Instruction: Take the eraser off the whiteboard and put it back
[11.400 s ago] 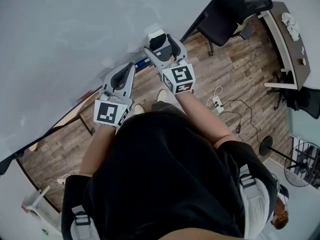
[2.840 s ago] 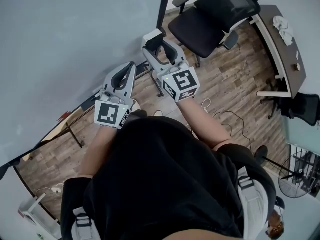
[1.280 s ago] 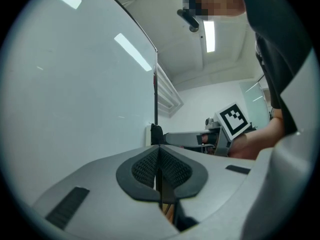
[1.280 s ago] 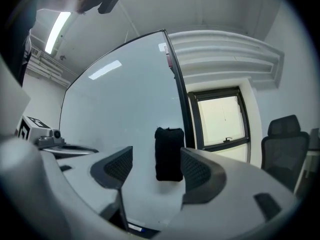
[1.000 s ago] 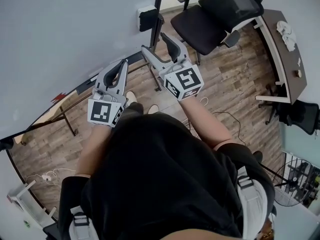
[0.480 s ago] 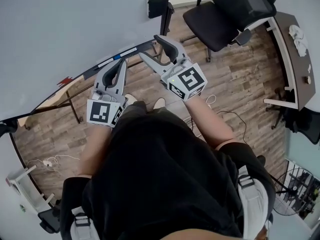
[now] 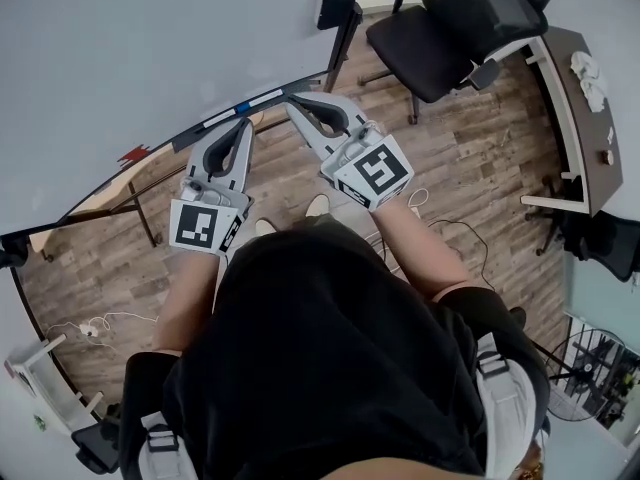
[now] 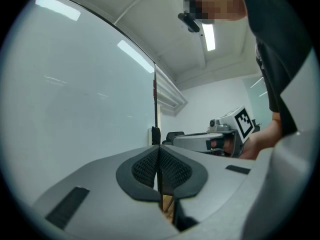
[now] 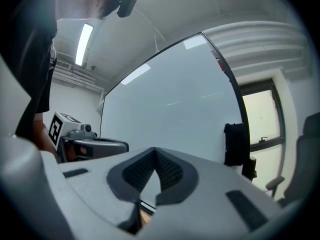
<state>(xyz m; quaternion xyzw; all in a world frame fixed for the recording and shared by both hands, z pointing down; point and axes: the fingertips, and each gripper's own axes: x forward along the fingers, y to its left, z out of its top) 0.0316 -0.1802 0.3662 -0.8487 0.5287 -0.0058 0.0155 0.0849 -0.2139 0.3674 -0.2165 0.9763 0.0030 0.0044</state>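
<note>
Two grippers in view, both closed on nothing: left gripper (image 7: 244, 128) with pads pressed flat together, right gripper (image 7: 297, 104) likewise, its jaws just brought together with nothing between them.

Eraser (image 7: 331, 6) located at the upper centre of the head view, stuck to the whiteboard (image 7: 140, 48) near its right edge, well apart from both grippers. Also seen at middle right of the right gripper view, a dark block against the board's edge.

Judged state of task: eraser back on the board, withdrawal in hand.

Procedure for the withdrawal:
1. Keep both grippers level and closed (no reason to reopen).
2. Back away squarely from the whiteboard; avoid any sideways sweep toward the upper centre, where a knock could dislodge the eraser.
3. Mind the office chair (image 7: 470, 23) at upper right during any step back.
4. Confirm by eye that the eraser stays flat on the board.

Differences from the earlier frames:
- A second ago: right gripper's jaws apart; now together.
- Eraser now higher in the frame and farther from the gripper tips.
- In the oldest frame: eraser clamped in the right gripper; now released.
</note>
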